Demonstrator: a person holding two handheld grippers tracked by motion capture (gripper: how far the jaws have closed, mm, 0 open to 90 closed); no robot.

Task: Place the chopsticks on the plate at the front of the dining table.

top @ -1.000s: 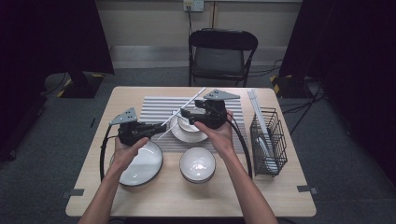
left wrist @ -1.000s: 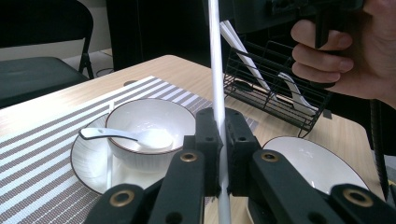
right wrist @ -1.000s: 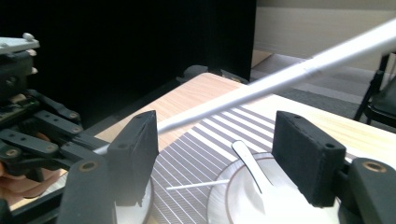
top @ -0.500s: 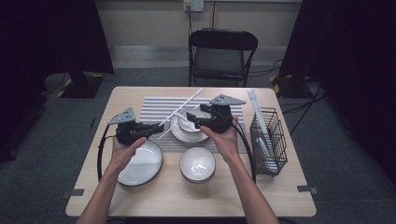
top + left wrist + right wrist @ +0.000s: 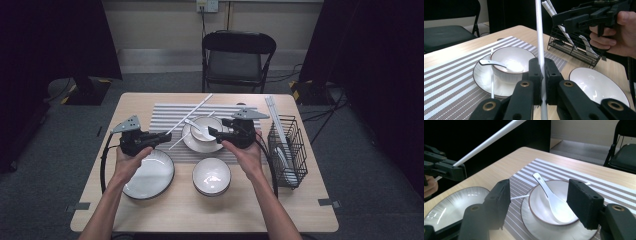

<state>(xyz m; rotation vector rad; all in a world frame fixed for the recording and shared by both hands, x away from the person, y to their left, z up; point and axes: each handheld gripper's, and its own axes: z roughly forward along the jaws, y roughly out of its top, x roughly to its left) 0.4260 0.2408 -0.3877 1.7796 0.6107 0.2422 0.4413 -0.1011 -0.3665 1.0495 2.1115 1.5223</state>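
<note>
Left gripper [image 5: 541, 82] clamps a plain, unlabelled white chopstick [image 5: 539, 37].

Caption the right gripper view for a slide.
Right gripper, jaws open, nears the spoon in the bowl.

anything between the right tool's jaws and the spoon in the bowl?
No. The right tool hangs open before the spoon in the bowl; right gripper view shows the stretch bare.

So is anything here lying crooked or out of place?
Yes: one white chopstick lies slanted against the saucer under the bowl, while its mate is clamped in the left gripper, not beside it.
</note>
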